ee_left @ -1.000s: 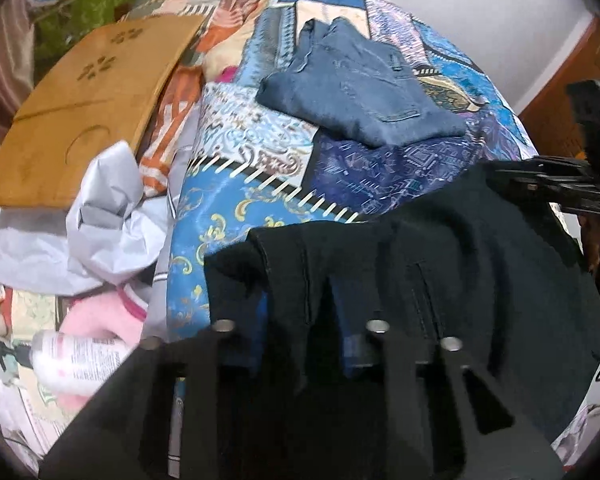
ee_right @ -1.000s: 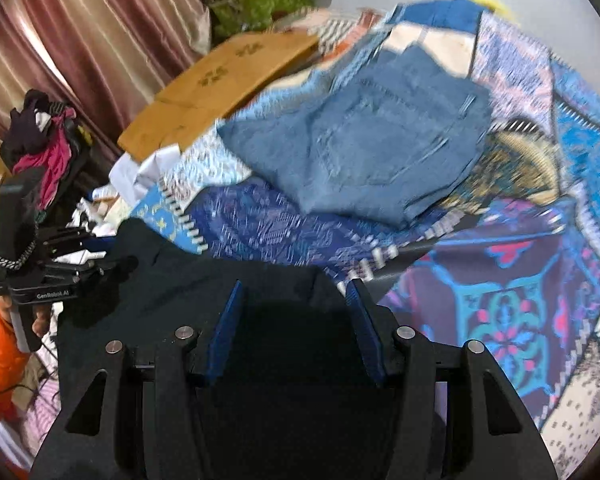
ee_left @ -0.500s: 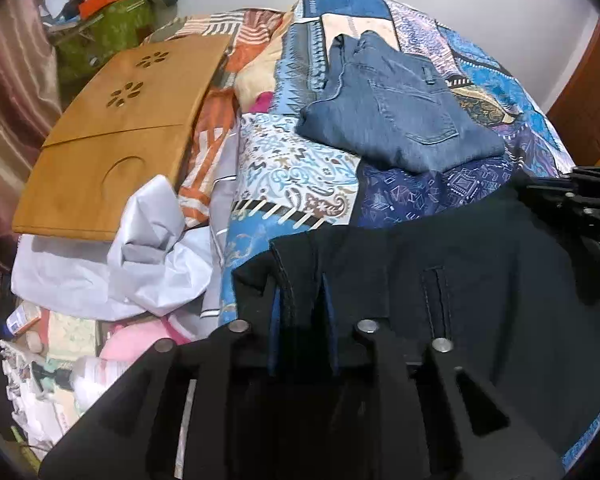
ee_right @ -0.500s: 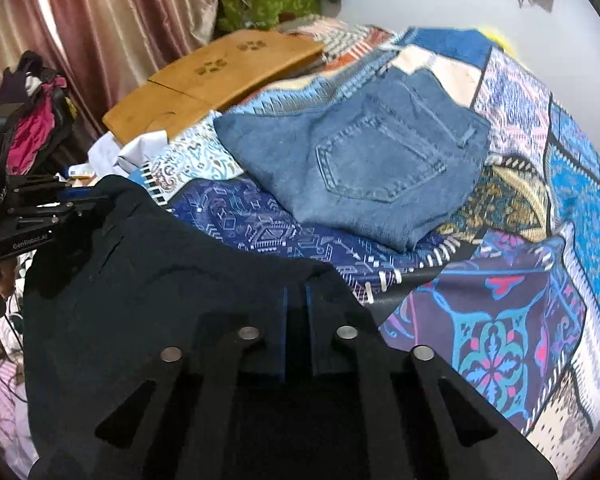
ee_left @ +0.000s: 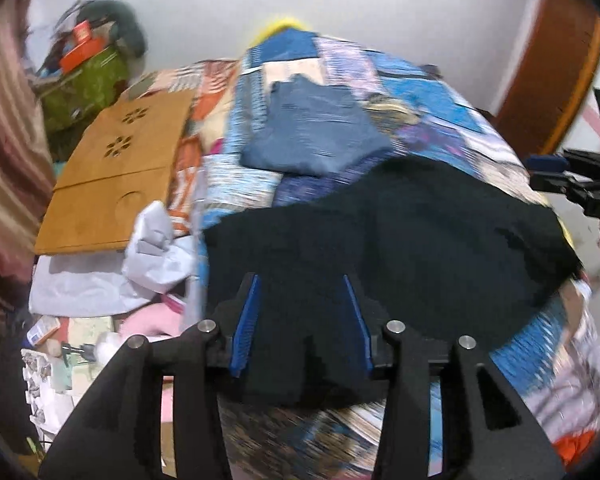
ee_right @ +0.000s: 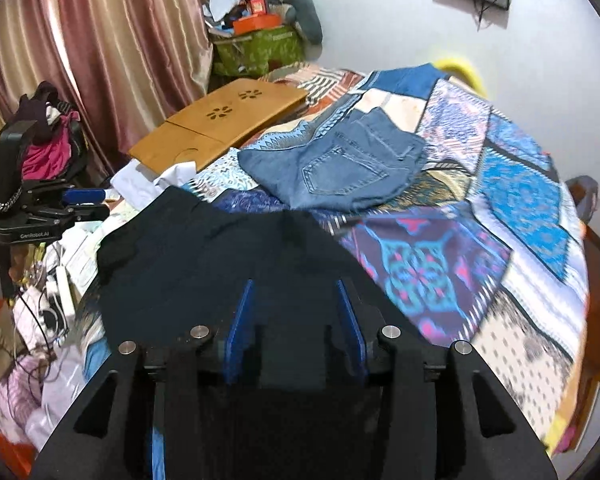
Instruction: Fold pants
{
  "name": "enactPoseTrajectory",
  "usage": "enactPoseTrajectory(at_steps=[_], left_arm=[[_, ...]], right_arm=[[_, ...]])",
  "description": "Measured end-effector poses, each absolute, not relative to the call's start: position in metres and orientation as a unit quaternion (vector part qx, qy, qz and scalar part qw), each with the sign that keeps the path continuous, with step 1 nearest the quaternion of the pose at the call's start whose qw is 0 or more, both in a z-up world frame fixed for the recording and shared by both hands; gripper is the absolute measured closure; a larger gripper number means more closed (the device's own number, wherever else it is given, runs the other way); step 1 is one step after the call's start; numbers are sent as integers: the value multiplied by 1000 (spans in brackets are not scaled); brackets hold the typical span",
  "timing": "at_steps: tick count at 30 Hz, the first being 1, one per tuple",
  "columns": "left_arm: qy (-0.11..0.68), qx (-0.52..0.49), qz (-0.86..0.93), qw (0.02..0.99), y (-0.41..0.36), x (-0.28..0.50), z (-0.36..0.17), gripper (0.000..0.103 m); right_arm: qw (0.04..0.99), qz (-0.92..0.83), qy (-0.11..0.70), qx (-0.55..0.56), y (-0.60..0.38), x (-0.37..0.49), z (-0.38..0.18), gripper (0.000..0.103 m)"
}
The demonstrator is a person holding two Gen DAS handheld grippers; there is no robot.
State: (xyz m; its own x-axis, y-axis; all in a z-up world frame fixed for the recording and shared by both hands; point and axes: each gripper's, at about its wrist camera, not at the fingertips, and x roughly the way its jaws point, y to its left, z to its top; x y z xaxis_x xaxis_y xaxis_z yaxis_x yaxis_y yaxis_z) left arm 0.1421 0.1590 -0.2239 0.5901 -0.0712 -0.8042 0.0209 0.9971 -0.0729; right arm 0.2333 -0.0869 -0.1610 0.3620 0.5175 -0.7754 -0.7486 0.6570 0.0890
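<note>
Black pants (ee_left: pixel 400 240) lie spread flat on the near part of the patterned bedspread (ee_left: pixel 432 92); they also show in the right wrist view (ee_right: pixel 220 264). My left gripper (ee_left: pixel 302 284) is open above the pants' near left edge, with nothing between its blue pads. My right gripper (ee_right: pixel 294 288) is open above the pants' near right edge and is empty. Each gripper shows in the other's view, the right one at the right edge (ee_left: pixel 572 184), the left one at the left edge (ee_right: pixel 56 208).
Folded blue jeans (ee_right: pixel 340 164) lie farther up the bed. A wooden lap tray (ee_right: pixel 216 124) rests at the bed's left side over white cloth (ee_left: pixel 156 248). Clutter, cables and a bottle lie on the floor to the left. Curtains (ee_right: pixel 100 40) hang behind.
Both grippers have opened and let go of the black pants, which now lie flat on the bed. Both grippers have drawn back and risen.
</note>
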Motion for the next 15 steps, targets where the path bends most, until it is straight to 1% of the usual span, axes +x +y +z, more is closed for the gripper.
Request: enactPoseTrajectory(at_steps=[4,8,10,11,15], left_arm=[[451,-14,-72,890,114,121,-225,59],[467,0,-99,879,81,112,-241,59],[476,4,-103,873,71,112,-250,59],[482,5,-104,870,66,114,-256,59],[493,6,-108,863,53,122,-271,59]], right_arm=[[818,386,404,-134,-110,202,-160,64],[817,385,405,-142,-122,169,-172,62],[813,388,411,-139,-126,158,-182,51],[813,387,412,-141,-128,152,-188,49],[815,378,412,-154,-131,141,-207,49]])
